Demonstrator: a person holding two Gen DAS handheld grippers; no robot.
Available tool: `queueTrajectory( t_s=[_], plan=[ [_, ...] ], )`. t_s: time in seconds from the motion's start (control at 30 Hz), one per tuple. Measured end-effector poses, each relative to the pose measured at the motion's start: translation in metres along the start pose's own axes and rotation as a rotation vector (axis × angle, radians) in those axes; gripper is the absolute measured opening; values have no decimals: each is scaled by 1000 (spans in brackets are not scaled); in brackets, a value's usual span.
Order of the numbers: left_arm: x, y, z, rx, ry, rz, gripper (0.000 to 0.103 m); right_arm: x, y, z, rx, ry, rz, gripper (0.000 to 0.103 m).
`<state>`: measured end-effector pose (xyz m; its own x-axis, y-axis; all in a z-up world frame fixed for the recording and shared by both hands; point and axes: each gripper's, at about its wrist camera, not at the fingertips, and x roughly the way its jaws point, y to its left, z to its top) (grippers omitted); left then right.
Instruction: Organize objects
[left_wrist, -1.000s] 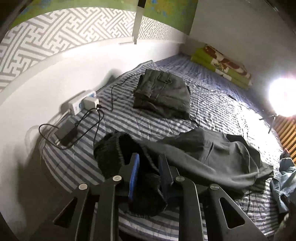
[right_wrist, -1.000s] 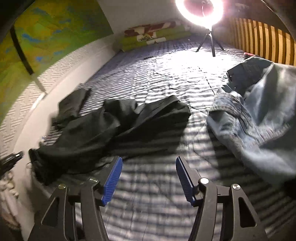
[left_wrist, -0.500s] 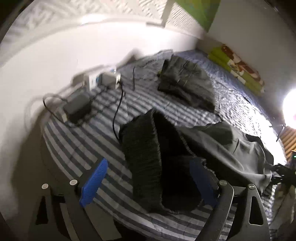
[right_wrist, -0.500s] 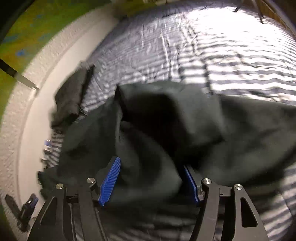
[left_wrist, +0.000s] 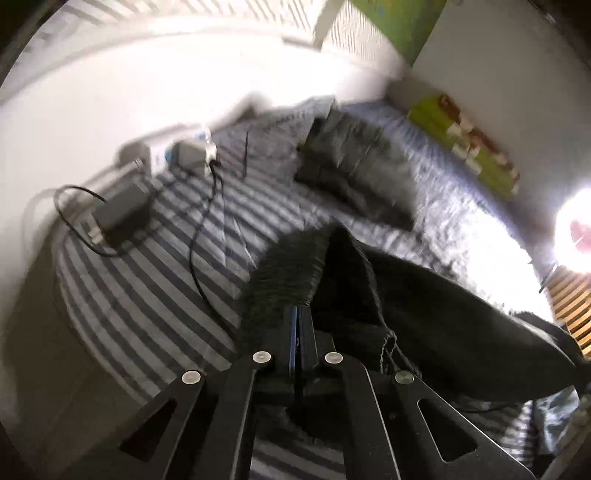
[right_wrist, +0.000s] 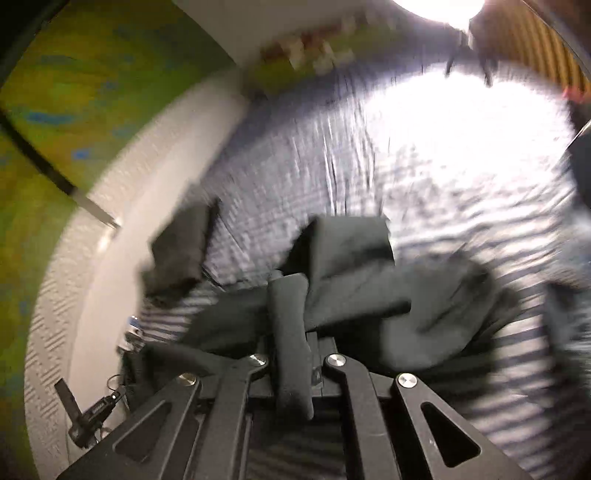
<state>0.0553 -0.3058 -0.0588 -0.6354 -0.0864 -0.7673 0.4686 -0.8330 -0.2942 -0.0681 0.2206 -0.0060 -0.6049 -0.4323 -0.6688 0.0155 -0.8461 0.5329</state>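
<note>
Dark grey trousers (left_wrist: 436, 314) lie spread over the striped bed (left_wrist: 155, 295). My left gripper (left_wrist: 299, 317) is shut on their ribbed black waistband (left_wrist: 284, 269), lifted off the sheet. In the right wrist view my right gripper (right_wrist: 291, 332) is shut on a fold of the same dark trousers (right_wrist: 354, 280); a strip of cloth (right_wrist: 291, 354) hangs down between the jaws. A second dark garment, folded, lies further back near the wall (left_wrist: 351, 162) and also shows in the right wrist view (right_wrist: 181, 243).
A power strip with plugs (left_wrist: 184, 155), a black adapter (left_wrist: 122, 214) and cables (left_wrist: 199, 236) lie at the bed's left edge by the white wall. Green folded bedding (left_wrist: 469, 144) lies at the far end. A ring light (left_wrist: 576, 229) glares at right. Blue denim (right_wrist: 576, 251) lies right.
Both grippers went from open to shut on the dark trousers: the left closed on the waistband, the right on a fold. The cloth is now lifted and bunched.
</note>
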Motion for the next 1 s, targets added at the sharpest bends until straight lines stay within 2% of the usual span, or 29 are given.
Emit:
queueTrajectory(
  t_s=[0.07, 0.13, 0.23, 0.3, 0.37, 0.4, 0.43, 0.47, 0.5, 0.53, 0.57, 0.7, 0.8, 0.87, 0.9, 0.93, 0.97, 1.0],
  plan=[
    [-26, 3, 5, 0, -30, -38, 0, -63, 8, -3, -51, -97, 11, 3],
    [-50, -1, 10, 27, -79, -31, 0, -117, 16, -8, -99, -175, 0, 3],
    [-67, -13, 11, 79, -78, -66, 0, -177, 26, -12, -132, -278, -15, 3],
    [-70, -26, 6, 122, -77, -67, 0, -202, 22, -13, -135, -315, -41, 3],
    [-64, -45, -4, 151, -22, -129, 2, -208, 9, -11, -111, -313, -81, 3],
    [-58, -57, -12, 165, 20, -180, 10, -204, 2, -11, -98, -298, -115, 3],
    [-52, -67, -17, 180, 46, -203, 26, -197, -10, -12, -80, -264, -162, 4],
    [-46, -81, -24, 205, 63, -218, 37, -191, -20, -13, -65, -241, -187, 4],
    [-41, -93, -29, 233, 70, -226, 62, -184, -30, -15, -50, -218, -209, 4],
    [-34, -110, -36, 272, 83, -232, 81, -176, -43, -16, -32, -197, -234, 4],
    [-29, -124, -41, 303, 91, -234, 83, -172, -55, -19, -16, -185, -256, 4],
    [8, -192, -59, 454, 148, -198, 83, -156, -98, -30, 32, -135, -293, 4],
    [50, -229, -65, 567, 198, -106, 83, -145, -109, -38, 27, -109, -311, 5],
    [84, -243, -69, 581, 264, -65, 82, -142, -114, -41, 24, -102, -325, 6],
    [95, -242, -70, 568, 289, -72, 72, -141, -117, -41, 27, -99, -327, 6],
    [105, -241, -71, 548, 323, -84, 29, -140, -121, -40, 33, -95, -327, 6],
    [111, -239, -71, 532, 346, -77, 15, -140, -123, -40, 38, -92, -328, 6],
    [113, -234, -69, 499, 351, -94, 16, -141, -126, -39, 42, -92, -327, 6]
  ],
)
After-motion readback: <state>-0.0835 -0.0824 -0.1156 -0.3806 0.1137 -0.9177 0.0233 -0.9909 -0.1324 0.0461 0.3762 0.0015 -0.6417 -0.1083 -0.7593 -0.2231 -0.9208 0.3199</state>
